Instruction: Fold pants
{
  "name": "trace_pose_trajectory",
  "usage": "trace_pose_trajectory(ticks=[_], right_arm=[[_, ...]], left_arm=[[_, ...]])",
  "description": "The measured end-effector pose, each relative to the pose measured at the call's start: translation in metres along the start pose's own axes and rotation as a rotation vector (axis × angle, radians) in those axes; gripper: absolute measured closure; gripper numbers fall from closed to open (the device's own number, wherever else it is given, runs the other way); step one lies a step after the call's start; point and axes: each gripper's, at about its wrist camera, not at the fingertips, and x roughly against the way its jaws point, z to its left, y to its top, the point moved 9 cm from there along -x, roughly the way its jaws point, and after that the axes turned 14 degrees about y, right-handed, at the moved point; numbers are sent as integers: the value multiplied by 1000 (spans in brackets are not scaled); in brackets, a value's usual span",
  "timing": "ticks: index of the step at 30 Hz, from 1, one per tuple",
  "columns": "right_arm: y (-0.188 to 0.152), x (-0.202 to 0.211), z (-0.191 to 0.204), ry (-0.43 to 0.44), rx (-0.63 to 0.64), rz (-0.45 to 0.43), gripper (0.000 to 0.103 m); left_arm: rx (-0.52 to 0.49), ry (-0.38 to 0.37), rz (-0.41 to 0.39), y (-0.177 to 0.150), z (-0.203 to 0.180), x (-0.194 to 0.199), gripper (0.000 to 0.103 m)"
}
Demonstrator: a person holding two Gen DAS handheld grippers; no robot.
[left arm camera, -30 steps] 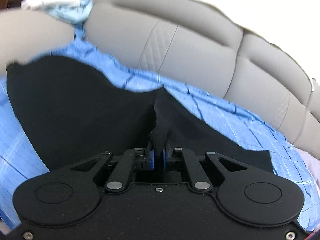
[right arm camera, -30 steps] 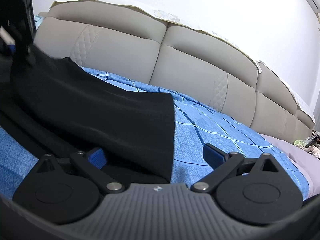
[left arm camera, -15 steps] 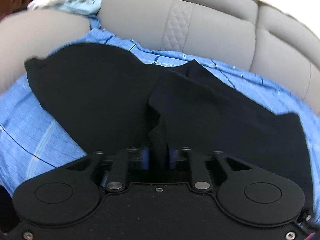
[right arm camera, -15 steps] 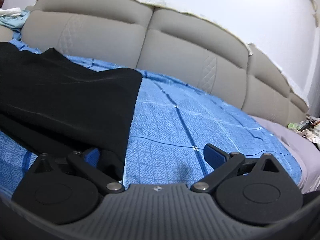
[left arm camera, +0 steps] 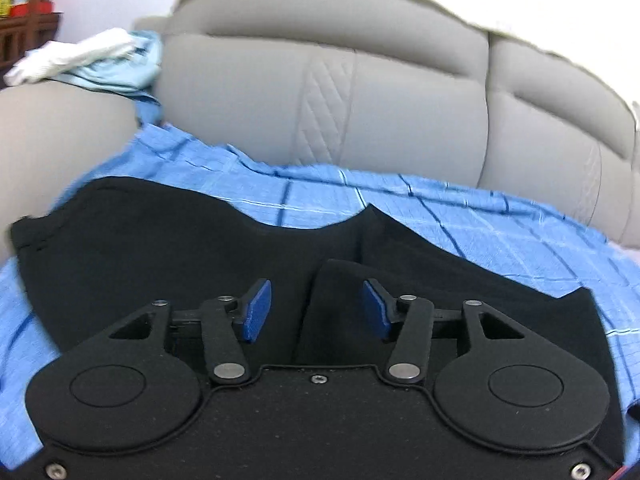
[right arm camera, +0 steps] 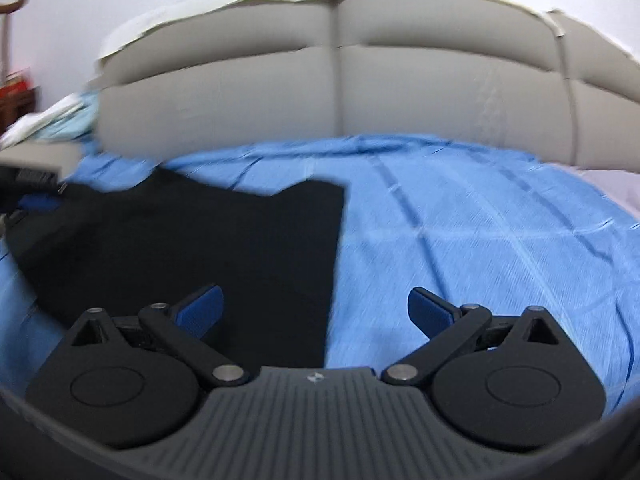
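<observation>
Black pants [left arm camera: 168, 248] lie folded over on a blue checked bedsheet [left arm camera: 460, 216]. In the left wrist view a raised fold of the cloth stands between the blue pads of my left gripper [left arm camera: 317, 309], which is open and not pinching it. In the right wrist view the pants [right arm camera: 200, 240] lie at the left with a straight edge down the middle. My right gripper [right arm camera: 316, 312] is open and empty, low over that edge. The left gripper's blue pad [right arm camera: 38, 202] shows at the far left of that view.
A padded grey headboard [left arm camera: 360, 92] rises behind the bed. White and pale blue cloth [left arm camera: 92, 60] is piled on the ledge at the far left. Dark wooden furniture [left arm camera: 24, 36] stands beyond. A lilac sheet edge [right arm camera: 612, 188] shows at the right.
My left gripper has opened and let go of the pants fold it was pinching. The cloth has dropped flat onto the bed. My right gripper has swung right, staying open.
</observation>
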Motion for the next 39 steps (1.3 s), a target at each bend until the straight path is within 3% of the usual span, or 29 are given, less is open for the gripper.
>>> trace_pose_trajectory(ticks=[3,4,6,8,11,12,13,21,24,25,28,30,39], right_arm=[[22,-34,-15,0,-71,-29,7],[29,-45,-17,1,-81,-34,14],[38,-67,-15,-13,-52,-30,28],[43,-90,-10,-30,0,-10,52],[35,-110,-12,-94,39,31,64],[30,-112,-16,-118,34,34,62],[27,-111,-21,-130,28,12,48],[19,-101,-31,-260,10,-60,37],[19,-99,-36,-269,-27,-62,31],[19,-98,-37,-262,-32,-62,31],[19,-96,-39,-210,-40,-59,25],[19,-92,-40,-193,-36,-62,21],[-5,-41,-22,-193,-8,-85,14]], left_arm=[[-9,-13,10,-1,-16,-20,72],[-19,-20,-3,-2,-22,-22,75],[-64,-16,-31,-8,-33,-26,76],[-115,9,-52,-16,-41,-31,76],[-165,61,-63,-28,-46,-43,72],[-168,65,-76,-28,-46,-43,71],[-169,65,-76,-28,-46,-44,71],[-157,94,-35,-19,-28,-47,67],[-169,70,-18,-17,-26,-47,68],[-173,43,-1,-16,-28,-47,68],[-140,-139,104,-14,-36,-43,64],[-135,-205,174,-14,-40,-45,56],[-161,-161,164,-12,-40,-55,57]])
